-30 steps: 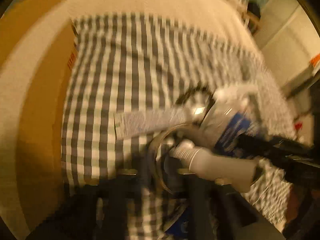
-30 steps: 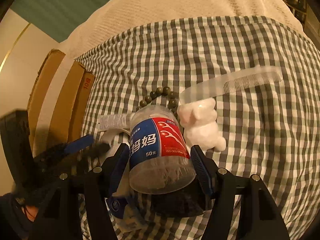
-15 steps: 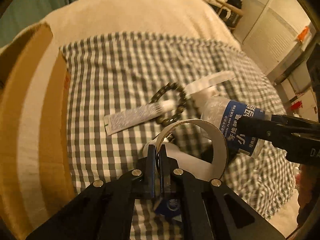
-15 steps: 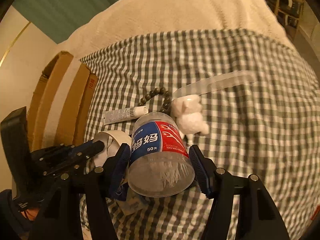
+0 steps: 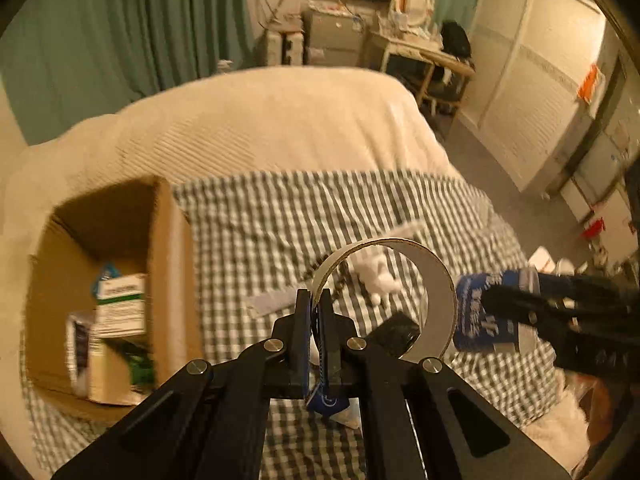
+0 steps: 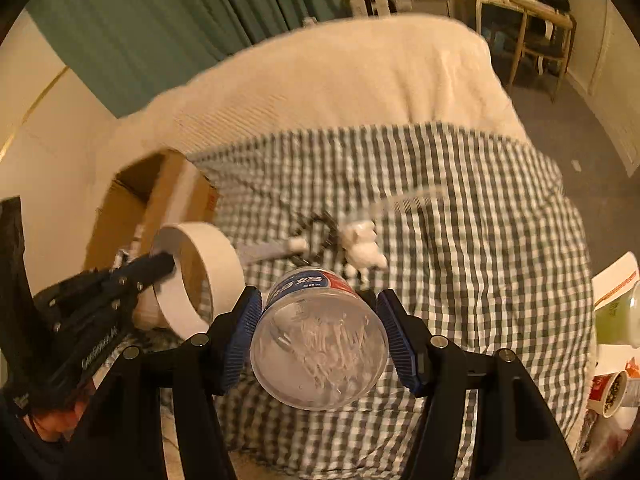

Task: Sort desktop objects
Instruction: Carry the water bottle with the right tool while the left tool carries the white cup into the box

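My left gripper (image 5: 315, 304) is shut on the rim of a white tape roll (image 5: 434, 288) and holds it above the checked cloth (image 5: 280, 232); the roll also shows in the right wrist view (image 6: 218, 264). My right gripper (image 6: 320, 320) is shut on a clear floss-pick jar (image 6: 320, 356) with a blue and red label, lifted off the cloth; it shows in the left wrist view (image 5: 480, 312). On the cloth lie a white animal figure (image 6: 362, 248), a bead bracelet (image 6: 320, 226), a small tube (image 6: 272, 250) and a clear comb (image 6: 408, 202).
An open cardboard box (image 5: 108, 280) with several packets inside stands at the left on the bed; it shows in the right wrist view (image 6: 152, 208). A cream blanket (image 5: 260, 120) lies beyond the cloth. Cups and packets (image 6: 612, 360) sit at the right edge.
Both grippers have risen and pulled back from the cloth, carrying the tape roll and the jar. The open box has come into view at the left.
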Tool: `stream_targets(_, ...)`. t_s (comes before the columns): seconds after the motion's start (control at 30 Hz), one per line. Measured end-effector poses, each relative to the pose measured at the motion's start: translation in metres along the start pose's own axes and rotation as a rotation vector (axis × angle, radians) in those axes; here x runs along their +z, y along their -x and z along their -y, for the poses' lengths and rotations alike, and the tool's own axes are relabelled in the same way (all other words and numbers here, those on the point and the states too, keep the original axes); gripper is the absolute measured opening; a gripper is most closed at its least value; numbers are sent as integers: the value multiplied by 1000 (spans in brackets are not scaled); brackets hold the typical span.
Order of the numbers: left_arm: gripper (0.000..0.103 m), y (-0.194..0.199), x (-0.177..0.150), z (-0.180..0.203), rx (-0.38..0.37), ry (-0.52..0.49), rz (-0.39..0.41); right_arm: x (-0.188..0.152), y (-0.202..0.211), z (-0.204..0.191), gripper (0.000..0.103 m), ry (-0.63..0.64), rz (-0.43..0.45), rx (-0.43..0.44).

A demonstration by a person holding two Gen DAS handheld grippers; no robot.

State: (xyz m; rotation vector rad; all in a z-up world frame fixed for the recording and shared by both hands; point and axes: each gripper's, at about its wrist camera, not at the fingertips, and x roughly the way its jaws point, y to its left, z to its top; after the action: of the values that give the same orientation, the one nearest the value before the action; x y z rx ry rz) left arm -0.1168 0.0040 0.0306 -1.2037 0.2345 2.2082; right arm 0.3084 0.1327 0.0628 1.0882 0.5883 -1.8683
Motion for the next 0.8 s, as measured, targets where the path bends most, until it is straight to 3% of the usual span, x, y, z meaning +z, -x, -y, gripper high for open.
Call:
stream_targets(0.23, 3, 71, 25, -53, 74, 134, 108, 13, 65, -68, 60, -7, 125, 77)
stream_targets(0.37, 3, 96, 26, -103, 146, 230, 146, 21, 74, -113, 60, -19, 158, 144)
stream_targets(0.47, 3, 95, 10, -146, 204, 266, 159, 26, 62, -153, 60, -7, 161, 182)
stream_targets(0.67, 3, 50, -30, -235, 260, 307, 46, 28, 1, -223, 59, 40, 93, 217)
stream_targets(0.8, 3, 31, -39, -259, 262, 296, 28, 24, -45, -255, 59, 74, 41, 210)
